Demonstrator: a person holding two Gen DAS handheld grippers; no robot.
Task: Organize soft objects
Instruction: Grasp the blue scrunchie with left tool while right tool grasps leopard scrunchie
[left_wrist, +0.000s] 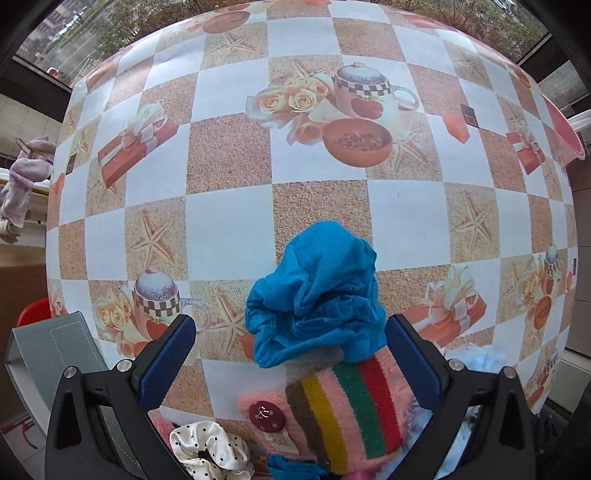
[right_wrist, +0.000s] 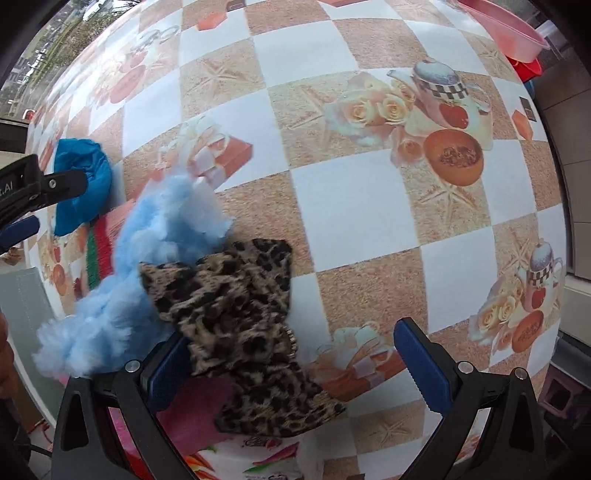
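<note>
A crumpled bright blue cloth (left_wrist: 317, 291) lies on the table between the tips of my left gripper (left_wrist: 290, 332), whose jaws stand wide apart and open. Just below it a pink knitted piece with coloured stripes (left_wrist: 343, 406) and a dark red button lies between the fingers, and a white polka-dot scrunchie (left_wrist: 210, 450) sits at the bottom. In the right wrist view a leopard-print bow (right_wrist: 240, 314) lies between the open fingers of my right gripper (right_wrist: 291, 354), overlapping a fluffy light blue piece (right_wrist: 147, 258). The blue cloth (right_wrist: 83, 184) and the left gripper's finger show at far left.
The checked tablecloth (left_wrist: 229, 229) with teapot and rose prints covers the table. A grey box (left_wrist: 55, 350) stands at the near left edge. A pink basin (right_wrist: 506, 29) sits at the far right corner. A pink item and printed cloth (right_wrist: 207, 417) lie under the right gripper.
</note>
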